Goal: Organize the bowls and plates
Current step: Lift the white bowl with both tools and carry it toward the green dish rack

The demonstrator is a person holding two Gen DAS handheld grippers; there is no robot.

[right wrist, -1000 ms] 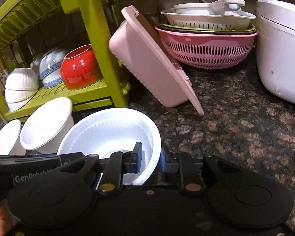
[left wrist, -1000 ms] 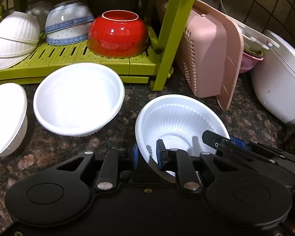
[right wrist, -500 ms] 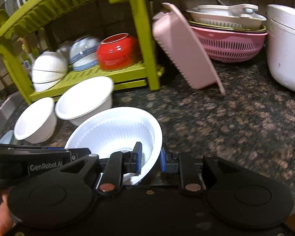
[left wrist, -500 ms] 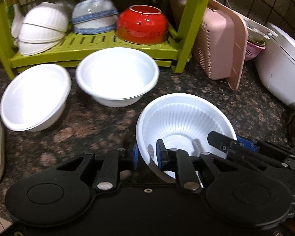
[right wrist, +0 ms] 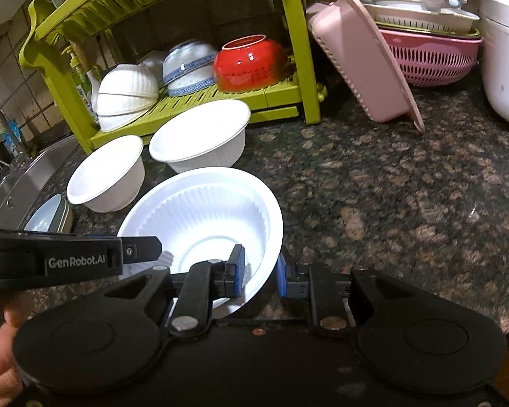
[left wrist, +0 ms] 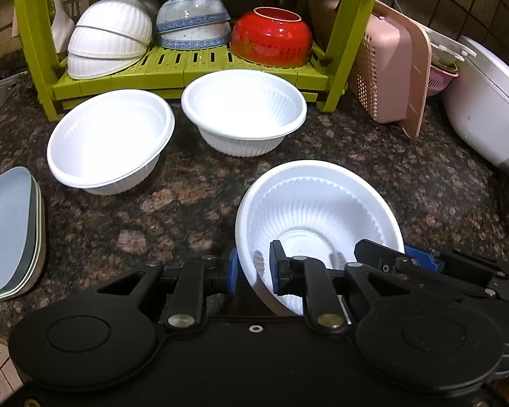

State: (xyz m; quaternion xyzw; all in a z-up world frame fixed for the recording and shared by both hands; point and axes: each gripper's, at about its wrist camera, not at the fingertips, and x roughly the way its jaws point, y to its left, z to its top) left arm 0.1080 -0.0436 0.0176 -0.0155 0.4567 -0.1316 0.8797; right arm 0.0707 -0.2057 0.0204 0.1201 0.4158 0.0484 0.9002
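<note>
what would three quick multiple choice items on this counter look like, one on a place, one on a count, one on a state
1. Where is the red bowl?
A. on the rack's lower shelf
B. on the counter
C. inside the pink basket

2. How many white plastic bowls show, counting the held bowl?
A. one
B. three
C. five

3. How are the left tongs?
A. wide open above the counter
B. shut on the held bowl's rim
C. shut on the red bowl

Key:
1 A, it sits upside down on the green rack shelf beside the blue-banded bowls.
2 B, two stand on the counter in front of the rack and one is held.
3 B, one pad is inside the rim and one outside; the right tongs grip the rim likewise.
</note>
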